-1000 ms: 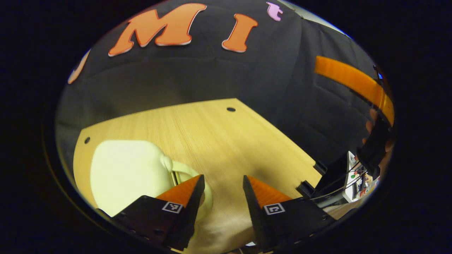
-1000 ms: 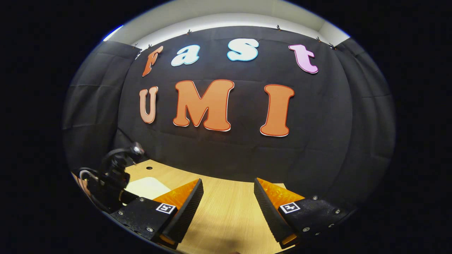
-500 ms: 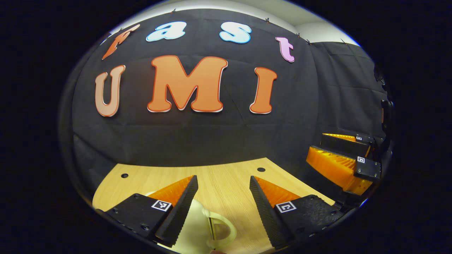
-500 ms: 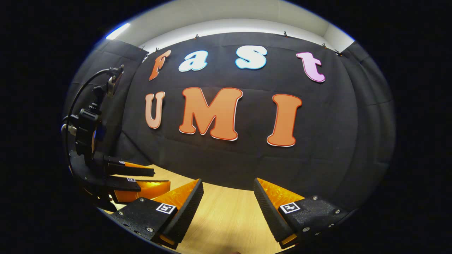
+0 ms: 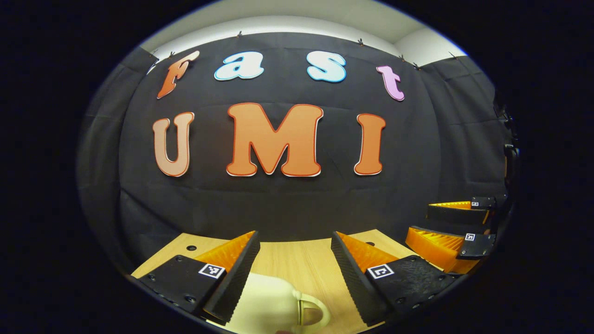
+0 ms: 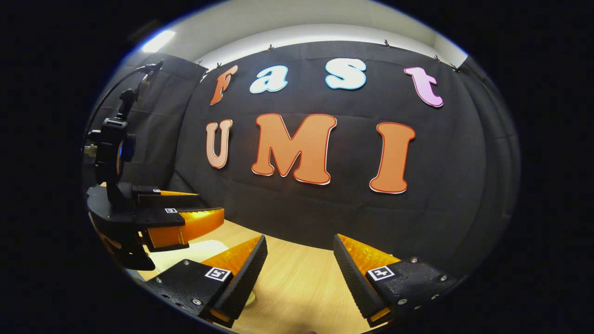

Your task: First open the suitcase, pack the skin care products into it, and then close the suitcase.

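The cream suitcase (image 5: 271,301) lies shut on the wooden table (image 5: 297,260), its looped handle (image 5: 310,314) at the bottom edge of the left gripper view. My left gripper (image 5: 294,241) hovers level just above it, open with nothing between the fingers. In the right gripper view the left gripper (image 6: 211,206) hangs at the left, above a pale patch of the suitcase (image 6: 185,253). My right gripper (image 6: 299,243) is open over bare table and holds nothing. From the left gripper view the right gripper (image 5: 419,219) is off to the right, also open.
The table (image 6: 301,283) ends at the black cloth wall close ahead. Small round holes (image 5: 191,248) mark its far corners. A cable and camera mount (image 6: 113,144) rise above the left gripper.
The left gripper has tilted up from looking down on the suitcase to level, so the suitcase dropped to the view's bottom. It rose into the right gripper view. The right gripper barely moved.
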Available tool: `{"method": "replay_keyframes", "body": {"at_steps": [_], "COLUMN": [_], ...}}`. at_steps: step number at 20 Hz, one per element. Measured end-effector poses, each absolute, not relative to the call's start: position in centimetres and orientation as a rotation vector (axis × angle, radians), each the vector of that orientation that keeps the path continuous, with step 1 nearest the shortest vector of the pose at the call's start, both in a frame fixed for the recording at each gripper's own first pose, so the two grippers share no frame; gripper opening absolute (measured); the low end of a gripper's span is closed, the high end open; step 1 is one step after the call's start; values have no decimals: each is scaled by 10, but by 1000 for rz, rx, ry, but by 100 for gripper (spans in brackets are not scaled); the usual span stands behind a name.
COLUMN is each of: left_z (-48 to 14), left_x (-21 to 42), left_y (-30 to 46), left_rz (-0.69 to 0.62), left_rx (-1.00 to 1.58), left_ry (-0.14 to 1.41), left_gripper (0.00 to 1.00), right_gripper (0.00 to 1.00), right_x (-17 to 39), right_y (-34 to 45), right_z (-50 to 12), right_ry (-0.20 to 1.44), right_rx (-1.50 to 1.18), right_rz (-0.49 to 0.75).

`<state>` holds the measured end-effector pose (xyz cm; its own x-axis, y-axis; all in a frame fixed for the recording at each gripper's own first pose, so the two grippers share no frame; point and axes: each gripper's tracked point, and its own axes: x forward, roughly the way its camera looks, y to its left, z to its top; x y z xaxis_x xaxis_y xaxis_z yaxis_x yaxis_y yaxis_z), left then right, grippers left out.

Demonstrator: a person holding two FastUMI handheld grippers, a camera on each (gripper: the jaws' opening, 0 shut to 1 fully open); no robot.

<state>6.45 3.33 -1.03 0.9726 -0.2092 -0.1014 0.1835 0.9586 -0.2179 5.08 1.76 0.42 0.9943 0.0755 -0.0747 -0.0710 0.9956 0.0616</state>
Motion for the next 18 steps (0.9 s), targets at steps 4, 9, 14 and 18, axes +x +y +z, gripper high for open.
{"method": "replay_keyframes", "body": {"at_steps": [4,9,14,18], "left_z": [-25,-34,-43,-20], "left_x": [68,76,88,109], "left_y": [36,43,45,61], "left_rz": [-190,-186,-199,-177], "left_rx": [-215,-215,-186,-122], "left_ry": [162,182,200,145], "left_gripper": [95,95,95,95], "right_gripper": [92,91,92,92], "right_x": [57,68,84,102], "right_y": [29,32,36,32], "right_z": [-3,-2,-11,10], "right_ry": [94,103,140,100], "right_rx": [57,70,67,40], "right_rz": [99,107,111,101]}}
